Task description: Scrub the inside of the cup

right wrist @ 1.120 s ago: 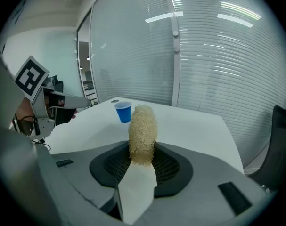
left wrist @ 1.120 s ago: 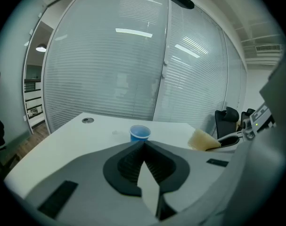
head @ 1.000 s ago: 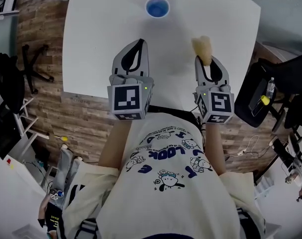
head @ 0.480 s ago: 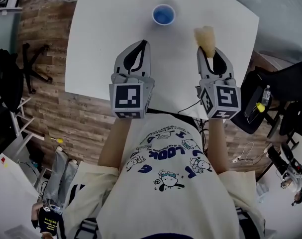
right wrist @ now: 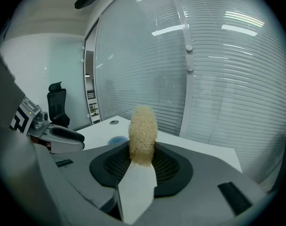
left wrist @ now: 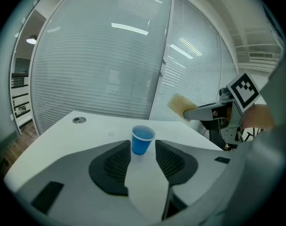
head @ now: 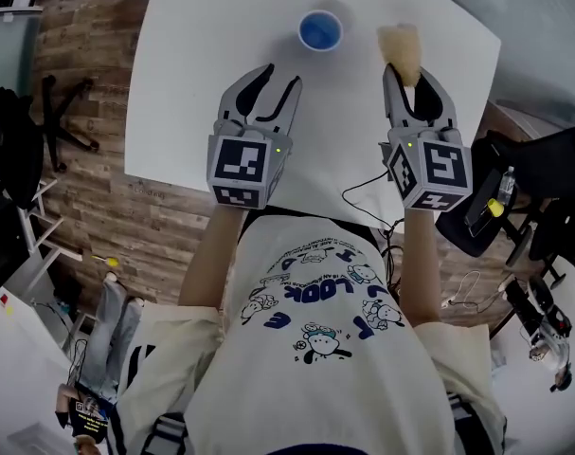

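Note:
A small blue cup (head: 320,30) stands upright on the white table (head: 202,83), toward its far side. My left gripper (head: 276,80) hovers just short of it with its jaws opening; in the left gripper view the cup (left wrist: 142,139) sits beyond the fingertips, with nothing between the pads. My right gripper (head: 412,72) is shut on a tan loofah scrubber (head: 401,47), which sticks out past its tips to the right of the cup. In the right gripper view the loofah (right wrist: 142,134) stands upright between the pads and part of the cup's rim (right wrist: 116,140) shows behind it.
The table's near edge lies under both grippers, with wooden floor beyond on the left. An office chair (head: 64,126) stands at the left. A dark chair with a bottle (head: 500,192) is at the right. A small round grommet (left wrist: 78,120) sits in the tabletop. Blinds cover the glass wall ahead.
Both grippers have moved forward toward the cup. The left gripper's jaws, shut before, now stand apart. The right gripper still holds the loofah.

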{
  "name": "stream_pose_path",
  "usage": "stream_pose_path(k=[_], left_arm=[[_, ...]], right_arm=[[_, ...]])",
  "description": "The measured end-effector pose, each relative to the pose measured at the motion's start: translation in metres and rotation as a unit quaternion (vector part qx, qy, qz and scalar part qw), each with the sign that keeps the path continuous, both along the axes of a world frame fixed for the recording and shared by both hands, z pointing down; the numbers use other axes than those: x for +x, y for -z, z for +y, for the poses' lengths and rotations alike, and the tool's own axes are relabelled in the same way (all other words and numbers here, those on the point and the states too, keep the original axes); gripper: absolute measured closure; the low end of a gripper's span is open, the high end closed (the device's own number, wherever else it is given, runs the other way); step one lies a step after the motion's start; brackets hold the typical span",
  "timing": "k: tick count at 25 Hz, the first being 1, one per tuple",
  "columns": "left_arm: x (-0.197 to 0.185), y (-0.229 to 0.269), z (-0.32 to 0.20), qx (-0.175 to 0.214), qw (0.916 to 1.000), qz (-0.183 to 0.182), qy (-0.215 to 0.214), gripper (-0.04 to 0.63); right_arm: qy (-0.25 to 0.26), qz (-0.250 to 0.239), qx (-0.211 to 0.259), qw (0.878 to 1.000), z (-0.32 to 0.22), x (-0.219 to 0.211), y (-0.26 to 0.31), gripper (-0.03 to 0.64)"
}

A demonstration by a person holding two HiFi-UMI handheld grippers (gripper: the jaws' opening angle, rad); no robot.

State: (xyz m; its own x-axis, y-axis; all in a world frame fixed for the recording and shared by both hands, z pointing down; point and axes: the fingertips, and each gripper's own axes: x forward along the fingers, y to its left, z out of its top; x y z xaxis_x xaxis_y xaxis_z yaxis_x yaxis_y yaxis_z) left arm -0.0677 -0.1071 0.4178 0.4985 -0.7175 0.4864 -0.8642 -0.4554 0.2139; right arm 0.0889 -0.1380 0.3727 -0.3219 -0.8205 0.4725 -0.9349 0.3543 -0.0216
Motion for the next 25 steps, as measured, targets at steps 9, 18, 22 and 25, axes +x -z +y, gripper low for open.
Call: stream_pose_path(k=[9, 18, 22, 25], left_arm=[[0.009, -0.016, -0.017, -0.013, 0.9981, -0.026, -0.055, 0.344], [0.024, -0.041, -0.031, -0.038, 0.9908, -0.048, -0.121, 0.249], [0.025, -0.053, -0.045, -0.043, 0.9897, -0.052, -0.126, 0.23], [0.029, -0.058, -0.049, -0.042, 0.9873, -0.059, -0.141, 0.226]], right_arm=[[0.009, 0.004, -0.005, 1.0, -0.008, -0.004, -0.001, 0.485], [0.004, 0.004, -0.007, 1.0, -0.023, -0.005, -0.011, 0.485], [-0.003, -0.003, -0.01, 1.0, -0.035, -0.006, -0.022, 0.485], [-0.007, -0.002, -0.016, 1.0, -0.038, -0.009, -0.029, 0.485]])
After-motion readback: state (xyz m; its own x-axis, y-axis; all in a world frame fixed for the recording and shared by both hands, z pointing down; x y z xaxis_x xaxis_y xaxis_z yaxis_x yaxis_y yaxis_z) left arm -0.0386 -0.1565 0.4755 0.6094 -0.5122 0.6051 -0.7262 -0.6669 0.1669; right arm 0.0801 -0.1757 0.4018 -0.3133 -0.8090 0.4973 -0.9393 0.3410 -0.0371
